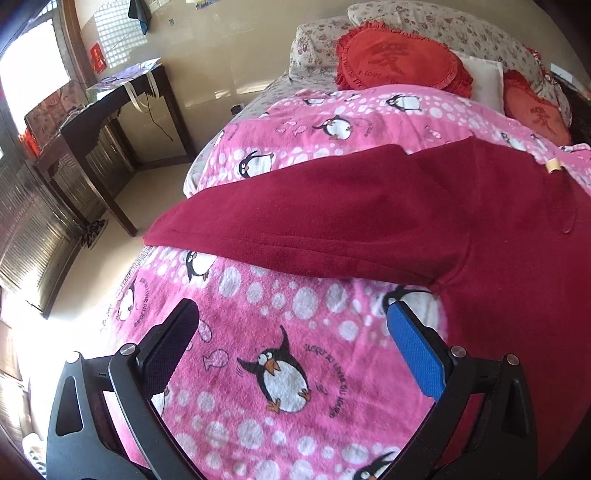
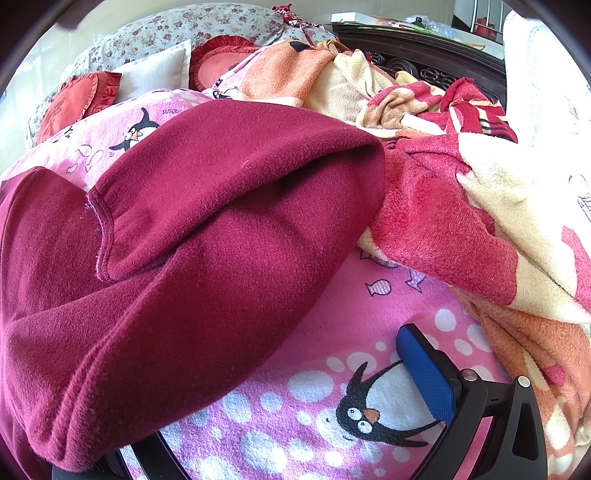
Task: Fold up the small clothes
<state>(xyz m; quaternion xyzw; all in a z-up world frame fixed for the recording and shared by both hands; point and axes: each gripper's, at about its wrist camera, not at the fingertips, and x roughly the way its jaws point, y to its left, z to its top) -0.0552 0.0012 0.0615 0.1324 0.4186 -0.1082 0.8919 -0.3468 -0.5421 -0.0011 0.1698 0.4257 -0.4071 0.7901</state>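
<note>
A dark red fleece garment (image 1: 369, 206) lies spread on a pink penguin blanket (image 1: 258, 332), one long part stretching left toward the bed edge. My left gripper (image 1: 291, 310) is open and empty, hovering over the blanket just in front of the garment's lower edge. In the right wrist view the same garment (image 2: 184, 240) fills the left and middle, with a part folded over on top. My right gripper (image 2: 258, 369) is open; its blue right finger (image 2: 424, 373) shows over the blanket, and the left finger is hidden under the garment's hem.
A heap of orange, cream and red towel blankets (image 2: 480, 184) lies right of the garment. Red heart cushions (image 1: 399, 59) and floral pillows (image 1: 443, 22) sit at the head of the bed. A dark wooden desk (image 1: 110, 122) stands left of the bed across bare floor.
</note>
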